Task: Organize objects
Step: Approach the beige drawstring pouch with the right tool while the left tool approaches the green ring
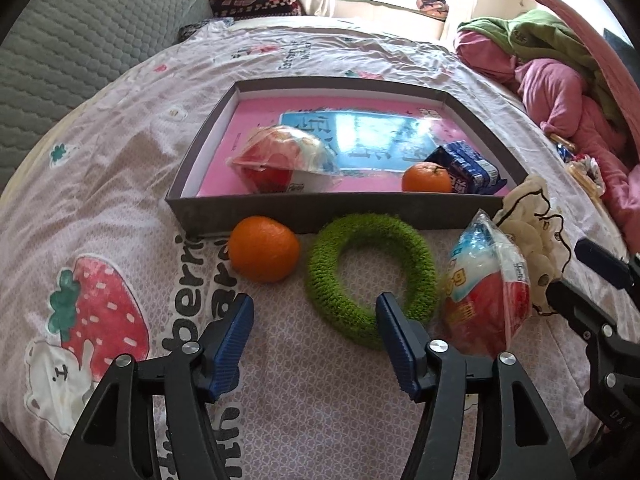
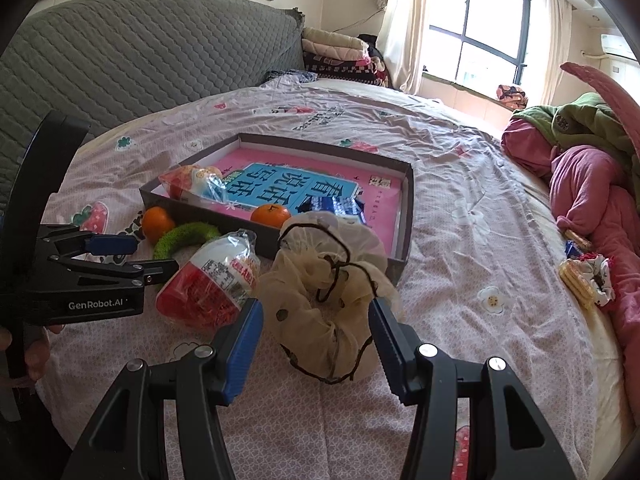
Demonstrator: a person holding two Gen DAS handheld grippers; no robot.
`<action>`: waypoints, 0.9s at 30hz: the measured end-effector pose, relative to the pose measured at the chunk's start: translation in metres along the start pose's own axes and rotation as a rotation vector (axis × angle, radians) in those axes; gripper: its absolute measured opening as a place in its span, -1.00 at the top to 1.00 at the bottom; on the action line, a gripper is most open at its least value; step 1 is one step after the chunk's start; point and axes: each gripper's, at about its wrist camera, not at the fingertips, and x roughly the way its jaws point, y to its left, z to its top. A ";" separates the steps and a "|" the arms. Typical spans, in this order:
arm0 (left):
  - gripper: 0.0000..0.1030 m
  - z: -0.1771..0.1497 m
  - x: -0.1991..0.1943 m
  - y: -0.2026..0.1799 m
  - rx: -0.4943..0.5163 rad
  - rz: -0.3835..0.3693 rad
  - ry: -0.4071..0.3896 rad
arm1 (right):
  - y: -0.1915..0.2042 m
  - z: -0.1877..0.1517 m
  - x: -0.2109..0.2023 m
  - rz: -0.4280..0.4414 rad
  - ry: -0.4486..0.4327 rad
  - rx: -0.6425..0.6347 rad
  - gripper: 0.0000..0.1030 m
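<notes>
My left gripper (image 1: 315, 302) hangs open low over the bedspread. Its right fingertip overlaps the near rim of a green knitted ring (image 1: 370, 276). A loose orange (image 1: 264, 249) sits left of the ring, against the front wall of a grey box (image 1: 320, 208). A red-and-white snack packet (image 1: 486, 300) lies right of the ring. My right gripper (image 2: 316, 308) is open around a cream scrunchie (image 2: 328, 280), which lies loosely between the fingers and looks unsqueezed. The box holds a pink book (image 1: 360, 136), another snack packet (image 1: 280, 160), a second orange (image 1: 426, 178) and a blue packet (image 1: 468, 168).
A heap of pink and green clothes (image 2: 592, 176) lines the right edge of the bed. Small snack items and a patterned scrunchie (image 2: 588, 276) lie beside it. A grey quilted headboard (image 2: 140, 48) stands at the back left. Folded blankets (image 2: 340, 52) are stacked by the window.
</notes>
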 end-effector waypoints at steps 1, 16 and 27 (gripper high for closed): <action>-0.32 0.000 0.001 0.001 -0.006 -0.001 0.002 | 0.000 0.000 0.001 0.007 0.006 0.005 -0.06; -0.42 -0.003 0.012 0.013 -0.085 -0.006 0.007 | 0.007 -0.007 0.037 -0.074 0.066 -0.027 -0.06; 0.26 -0.002 0.014 0.013 -0.118 -0.070 -0.004 | -0.002 -0.007 0.045 -0.051 0.076 0.043 0.17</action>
